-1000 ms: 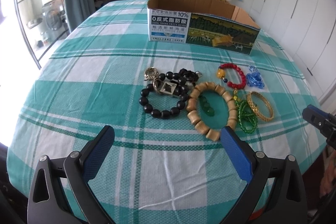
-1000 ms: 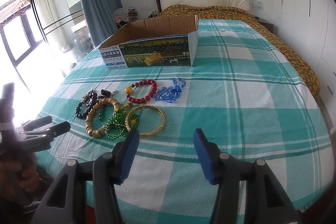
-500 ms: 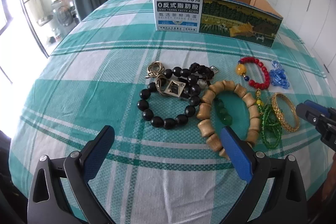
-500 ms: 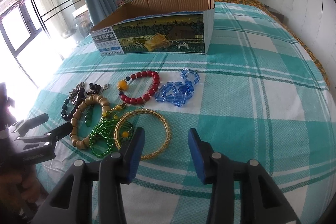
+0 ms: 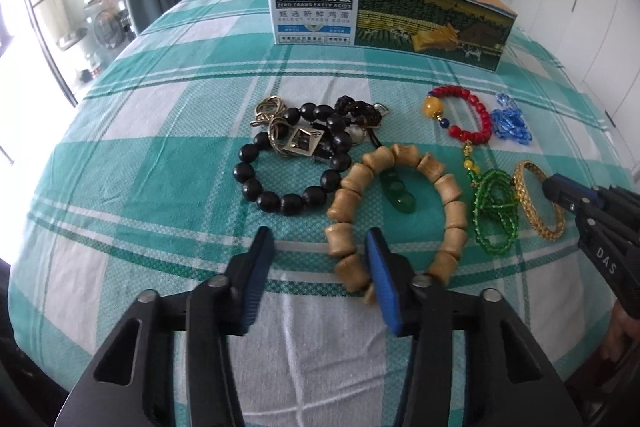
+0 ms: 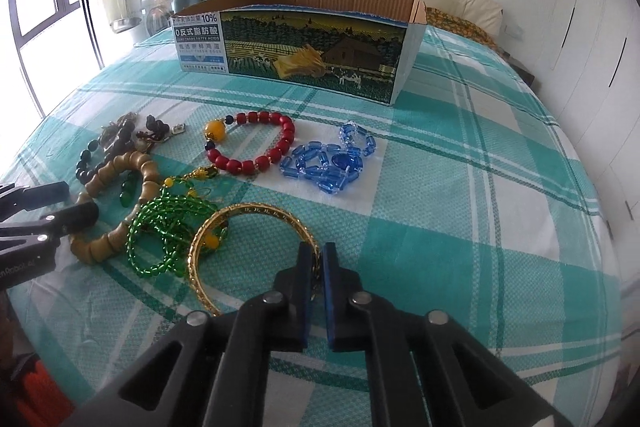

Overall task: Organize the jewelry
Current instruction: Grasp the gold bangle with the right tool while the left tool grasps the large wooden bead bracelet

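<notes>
Several pieces of jewelry lie on a teal plaid cloth [image 5: 160,155]. My left gripper [image 5: 318,255] hovers at the near side of the wooden bead bracelet [image 5: 452,187]. Its jaws are closing, and the bracelet's near-left beads sit between them beside the right finger, unpressed. My right gripper [image 6: 316,259] is shut on the near rim of the gold bangle [image 6: 244,211], and it also shows at the right of the left wrist view [image 5: 554,189]. A green bead strand [image 6: 160,227] lies between the bangle and the wooden bracelet [image 6: 132,163].
An open cardboard box [image 6: 300,47] stands behind the jewelry. In front of it lie a red bead bracelet [image 6: 280,147], blue crystal beads [image 6: 324,163], a black bead bracelet [image 5: 256,187] with metal pieces [image 5: 300,141], and a green pendant [image 5: 400,195]. A person's hand [image 5: 624,323] is at the right edge.
My left gripper's jaws went from wide to narrow around the wooden bracelet's near beads. My right gripper came down and forward and shut on the gold bangle's rim.
</notes>
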